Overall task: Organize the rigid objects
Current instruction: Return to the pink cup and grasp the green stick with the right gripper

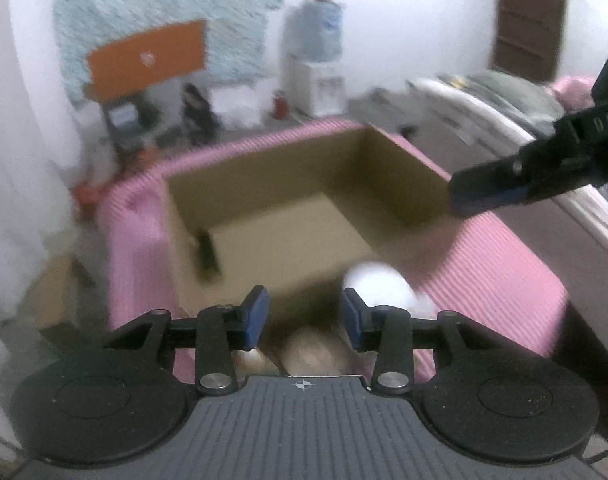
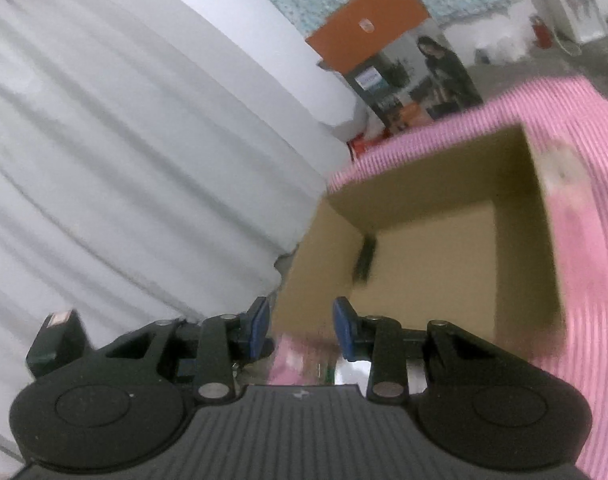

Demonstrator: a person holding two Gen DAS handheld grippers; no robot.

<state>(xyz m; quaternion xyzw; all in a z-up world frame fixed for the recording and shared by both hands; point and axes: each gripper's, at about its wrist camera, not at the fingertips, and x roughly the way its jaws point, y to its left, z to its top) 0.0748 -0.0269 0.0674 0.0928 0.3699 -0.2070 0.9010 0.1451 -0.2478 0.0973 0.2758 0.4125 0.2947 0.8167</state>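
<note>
An open cardboard box [image 1: 403,184] [image 2: 443,168] stands on a pink ribbed mat [image 1: 503,272] [image 2: 583,240]. A small dark object [image 1: 206,254] [image 2: 365,258] lies on the box floor against one side wall. A white rounded object [image 1: 377,284] sits at the box's near corner, just beyond the right fingertip of my left gripper [image 1: 304,316], which is open with nothing between its blue pads. My right gripper [image 2: 302,328] [image 1: 483,192] hovers at the box's rim, open and empty. Blurred pink packaging [image 2: 296,360] lies below it.
A white curtain [image 2: 124,140] hangs left of the box. An orange-topped printed carton [image 1: 148,60] [image 2: 367,28] and a water dispenser [image 1: 315,52] stand by the far wall. Bedding [image 1: 503,92] lies at the right. A small cardboard piece [image 1: 56,300] is on the floor.
</note>
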